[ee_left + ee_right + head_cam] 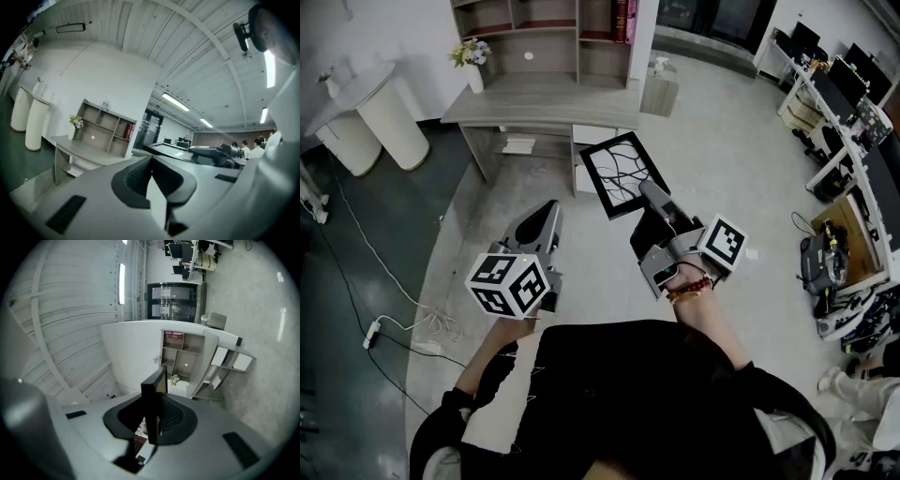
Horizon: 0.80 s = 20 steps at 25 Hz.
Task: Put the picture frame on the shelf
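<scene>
Picture frame point(623, 173): black border, branching-line print. It is held tilted in the air above the floor, short of the counter point(534, 108) and the shelf point(553, 42) on it.
Right claw point(654, 199): pinching the frame's lower edge.
Left claw point(546, 214): pressed together, nothing between, apart from the frame.

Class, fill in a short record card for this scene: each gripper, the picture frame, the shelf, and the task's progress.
Left gripper: jaws together, holding nothing
Right gripper: shut on the picture frame, gripping its edge
Picture frame: black border, branch-like lines, carried in the air
Shelf: on the desk ahead, with red books inside and flowers beside it
Task state: frame not yet on shelf
</scene>
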Available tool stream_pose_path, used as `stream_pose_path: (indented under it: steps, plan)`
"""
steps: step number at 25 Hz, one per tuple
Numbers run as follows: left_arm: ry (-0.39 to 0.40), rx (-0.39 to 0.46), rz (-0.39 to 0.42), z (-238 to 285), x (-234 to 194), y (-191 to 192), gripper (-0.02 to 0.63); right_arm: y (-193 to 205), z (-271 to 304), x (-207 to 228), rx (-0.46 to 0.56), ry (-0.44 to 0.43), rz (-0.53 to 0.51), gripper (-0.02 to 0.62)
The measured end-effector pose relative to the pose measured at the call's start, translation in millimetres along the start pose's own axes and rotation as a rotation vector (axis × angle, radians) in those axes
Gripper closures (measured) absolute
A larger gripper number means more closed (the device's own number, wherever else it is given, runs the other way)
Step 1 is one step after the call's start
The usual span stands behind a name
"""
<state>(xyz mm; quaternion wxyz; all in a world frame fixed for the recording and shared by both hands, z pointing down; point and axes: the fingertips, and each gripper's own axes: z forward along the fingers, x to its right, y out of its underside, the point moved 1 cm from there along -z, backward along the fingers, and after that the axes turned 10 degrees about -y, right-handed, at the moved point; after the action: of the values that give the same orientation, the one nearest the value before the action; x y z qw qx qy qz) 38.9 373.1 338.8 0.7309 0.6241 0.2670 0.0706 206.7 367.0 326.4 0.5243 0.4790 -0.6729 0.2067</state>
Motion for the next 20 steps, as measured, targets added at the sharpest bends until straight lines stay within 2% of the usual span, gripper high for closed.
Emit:
stream_pose_path:
  steps: [10, 16, 20]
  plan:
    - [-0.016, -0.017, -0.020, -5.4, -0.2, -0.3, 0.594, -0.7, -1.6, -2.7, -0.003, 0.023, -0.022, 0.528]
    - [-0.020, 0.008, -0.012, -8.2, -0.2, -7.7, 0.594, -0.4, -0.9, -0.7, 0.004, 0.021, 0.001, 0.528]
    - [-0.008, 0.013, -0.016, -13.9, -42.7, -21.5, 0.594, 27.4, 33.6, 9.0, -0.006, 0.061, -0.089, 0.529]
